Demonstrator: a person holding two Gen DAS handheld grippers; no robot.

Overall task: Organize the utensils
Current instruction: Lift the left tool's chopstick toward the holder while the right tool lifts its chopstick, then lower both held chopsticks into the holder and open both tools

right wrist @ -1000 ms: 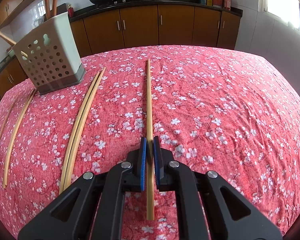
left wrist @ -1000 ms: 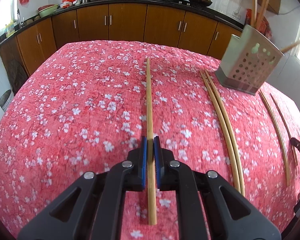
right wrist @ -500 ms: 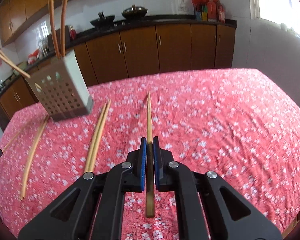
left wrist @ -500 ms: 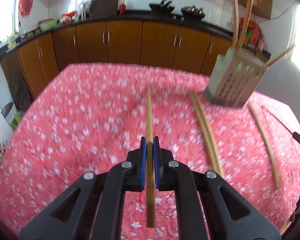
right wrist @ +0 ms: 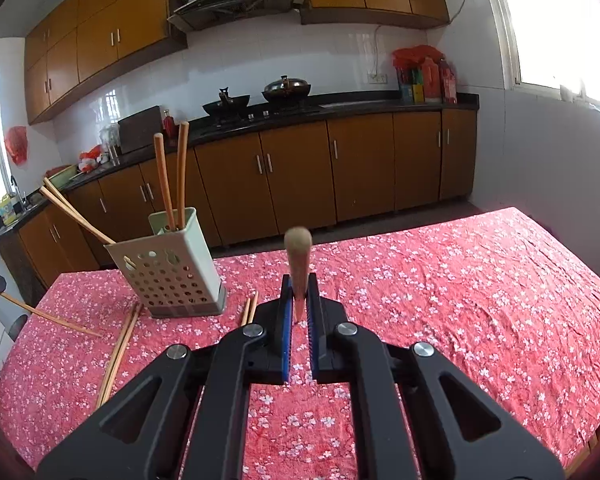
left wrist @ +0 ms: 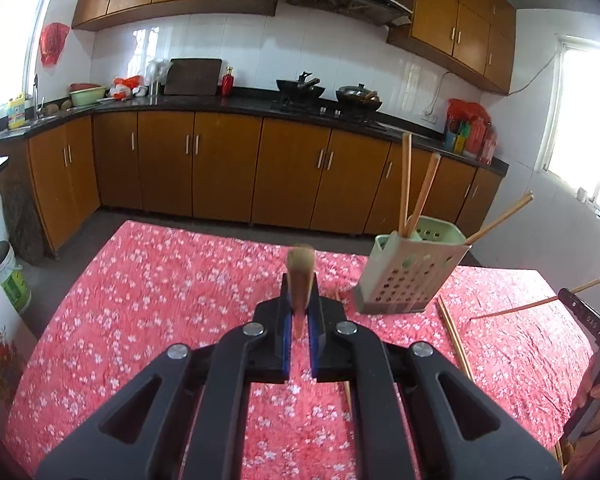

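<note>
Wide desk (left wrist: 148, 320) under a red flowered cloth, with the perforated pale-green holder (left wrist: 410, 276) standing upright toward its far side and serving as the landmark here. Already in the holder: two chopsticks upright, another pair leaning out over its rim. On the cloth close to the holder's base: loose chopsticks (right wrist: 118, 344) lying flat, some just beside its foot, some a little further out. Nearer the camera than the holder, and raised clear of the cloth: left tool (left wrist: 299, 312) clamped nearly shut on one chopstick (left wrist: 300, 276), seen end-on, blunt end pointing toward the holder's side of the desk. Same picture from the other side: right tool (right wrist: 299, 308) likewise pinched almost closed on its own chopstick (right wrist: 298, 264), holder off to its left. Likely handling, judged from the look: light, stiff, slender wood or bamboo, smooth and round enough to roll or pivot between flat pads. Probably best gripped as here, partway along the shaft rather than at a tip, squarely across the pads, so the stick stays aligned for dropping thin end first into the holder's opening.
</note>
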